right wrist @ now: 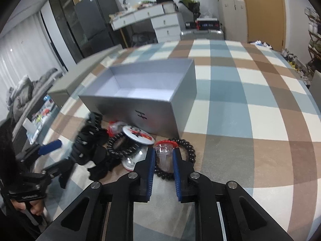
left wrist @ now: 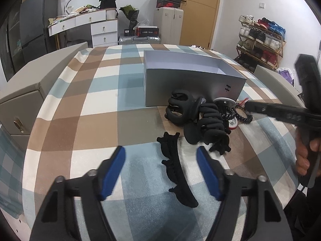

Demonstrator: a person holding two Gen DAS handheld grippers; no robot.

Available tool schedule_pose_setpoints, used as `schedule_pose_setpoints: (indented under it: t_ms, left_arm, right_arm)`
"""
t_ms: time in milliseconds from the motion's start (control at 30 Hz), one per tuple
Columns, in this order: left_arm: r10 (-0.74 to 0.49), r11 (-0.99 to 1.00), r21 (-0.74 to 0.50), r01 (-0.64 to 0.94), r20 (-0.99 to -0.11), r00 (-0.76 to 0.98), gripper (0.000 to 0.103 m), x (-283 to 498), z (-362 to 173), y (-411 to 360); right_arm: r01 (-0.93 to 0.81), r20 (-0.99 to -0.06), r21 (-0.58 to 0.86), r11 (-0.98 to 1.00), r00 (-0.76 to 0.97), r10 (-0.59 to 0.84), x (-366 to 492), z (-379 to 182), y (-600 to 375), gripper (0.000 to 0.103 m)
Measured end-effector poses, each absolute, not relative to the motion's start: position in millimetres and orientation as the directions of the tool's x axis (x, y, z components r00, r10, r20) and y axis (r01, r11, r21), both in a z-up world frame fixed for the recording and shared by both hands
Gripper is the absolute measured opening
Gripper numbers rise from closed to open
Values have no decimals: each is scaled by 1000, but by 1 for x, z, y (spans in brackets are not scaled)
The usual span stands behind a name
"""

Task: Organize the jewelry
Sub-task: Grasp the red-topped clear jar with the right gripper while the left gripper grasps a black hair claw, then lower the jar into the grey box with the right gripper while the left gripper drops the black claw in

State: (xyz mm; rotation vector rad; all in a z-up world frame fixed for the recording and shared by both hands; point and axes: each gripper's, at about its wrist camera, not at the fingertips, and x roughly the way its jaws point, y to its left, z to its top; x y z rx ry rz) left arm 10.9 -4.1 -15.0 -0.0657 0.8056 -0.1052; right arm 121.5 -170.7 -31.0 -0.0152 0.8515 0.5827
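An open silver box (left wrist: 192, 84) (right wrist: 140, 108) stands on the plaid bedcover. In front of it lies a heap: two black claw clips (left wrist: 180, 110), a black bead bracelet (right wrist: 188, 150), a round white and red badge (right wrist: 138, 134). A long black hair clip (left wrist: 176, 166) lies between the blue pads of my left gripper (left wrist: 160, 150), nearer the right pad; neither pad touches it. My right gripper (right wrist: 164, 150) is shut on a small clear plastic piece with a red rim (right wrist: 164, 147), which rests over the bracelet. A hand holds each gripper's handle.
The plaid cover (right wrist: 240, 100) stretches wide to the right of the box. Grey cabinets (left wrist: 24, 100) flank the bed. Behind it are a white dresser (left wrist: 100, 26), suitcases (left wrist: 168, 26), a door and a shoe rack (left wrist: 260, 38).
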Motion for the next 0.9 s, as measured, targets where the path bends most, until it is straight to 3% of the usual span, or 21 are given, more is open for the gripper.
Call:
schedule_pose_setpoints:
  t_ms: [67, 133, 233, 900]
  left_arm:
    - [-139, 990, -119, 76, -725, 675, 42, 12, -17, -4]
    - [-157, 988, -128, 93, -733, 662, 34, 12, -20, -6]
    - [-153, 988, -103, 114, -738, 658, 15, 10, -21, -13]
    - [-159, 986, -138, 94, -592, 790, 14, 12, 28, -1]
  right_arm:
    - [-499, -675, 246, 831, 527, 516, 114, -25, -177, 17]
    - [-511, -643, 271, 816, 534, 548, 107, -19, -182, 17]
    - [-519, -635, 274, 810, 535, 558, 101, -16, -183, 17]
    - [-550, -538, 313, 774, 569, 622, 96, 12, -192, 17]
